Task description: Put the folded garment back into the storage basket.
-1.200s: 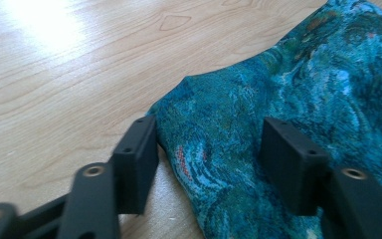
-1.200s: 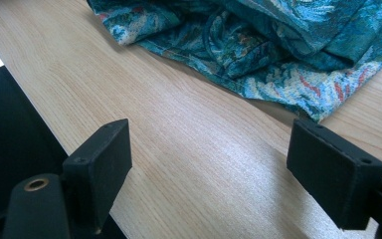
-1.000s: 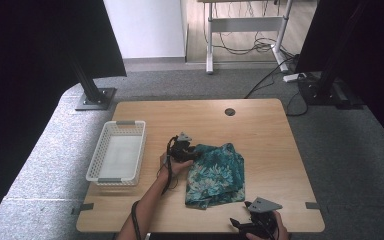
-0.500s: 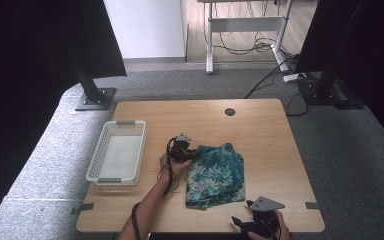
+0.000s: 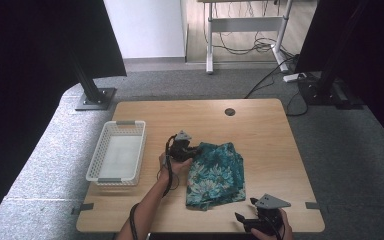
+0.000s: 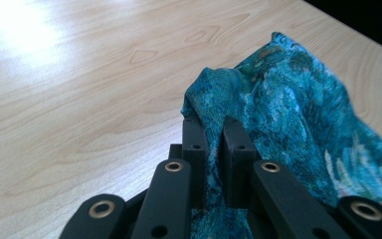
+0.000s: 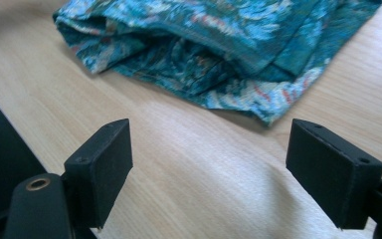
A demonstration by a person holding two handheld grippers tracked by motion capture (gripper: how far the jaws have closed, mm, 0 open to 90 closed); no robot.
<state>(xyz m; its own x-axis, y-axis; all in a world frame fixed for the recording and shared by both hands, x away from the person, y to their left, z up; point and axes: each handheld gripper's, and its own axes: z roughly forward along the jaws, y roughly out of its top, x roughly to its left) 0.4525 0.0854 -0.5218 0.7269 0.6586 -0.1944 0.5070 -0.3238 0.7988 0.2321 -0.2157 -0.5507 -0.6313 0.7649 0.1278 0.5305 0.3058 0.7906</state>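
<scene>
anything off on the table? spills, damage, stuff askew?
Nothing spilled or damaged. The teal floral cloth is loosely folded with uneven edges, its corner pinched and raised by the left gripper. The white basket sits square, empty. The right gripper is open.

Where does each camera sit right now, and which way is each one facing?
High view: above the person's side, looking forward and down on the table; both forearms, left gripper, right gripper.
Left gripper view: rides the left gripper, jaws pinching the teal cloth.
Right gripper view: rides the right gripper, jaws wide apart, short of the cloth.
Shared: the teal cloth on the wooden tabletop.
</scene>
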